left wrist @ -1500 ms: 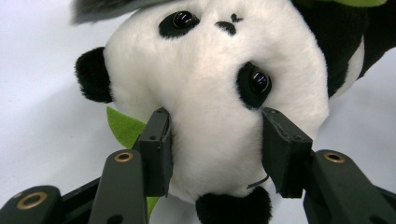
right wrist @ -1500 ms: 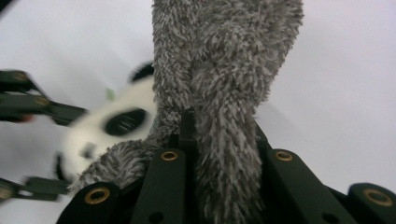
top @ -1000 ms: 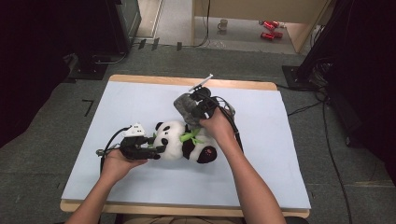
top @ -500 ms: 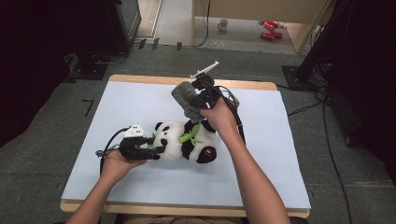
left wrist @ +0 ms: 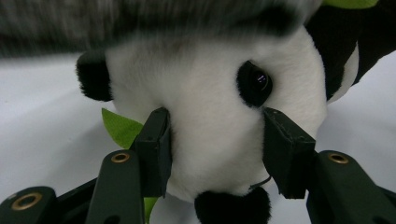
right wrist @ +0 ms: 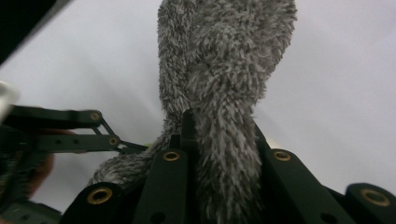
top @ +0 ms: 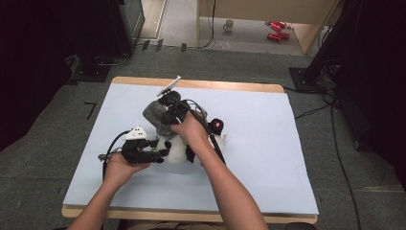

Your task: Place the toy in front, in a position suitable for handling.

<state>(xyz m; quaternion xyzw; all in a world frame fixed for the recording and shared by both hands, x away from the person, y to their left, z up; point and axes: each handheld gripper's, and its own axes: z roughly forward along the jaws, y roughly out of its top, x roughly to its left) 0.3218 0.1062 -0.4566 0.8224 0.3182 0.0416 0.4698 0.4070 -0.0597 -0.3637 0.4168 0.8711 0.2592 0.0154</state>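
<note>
on the table (top: 268,158), the left gripper (left wrist: 215,149) clamps the panda (left wrist: 210,116) by its head and the right gripper (right wrist: 219,140) clamps a grey fur piece (right wrist: 224,60) above it; both look soft, light, best pinched deep.

Left gripper (left wrist: 215,149) clamped on plush panda (left wrist: 210,107) head, black jaws pressing white fur either side of face. Black eye patch (left wrist: 254,83) just above right-hand jaw. Black ear (left wrist: 93,74) at left. Green leaf (left wrist: 120,128) behind left-hand jaw. Blurred grey fuzzy fabric (left wrist: 140,21) across top. White tabletop (left wrist: 42,130) beneath.
</note>
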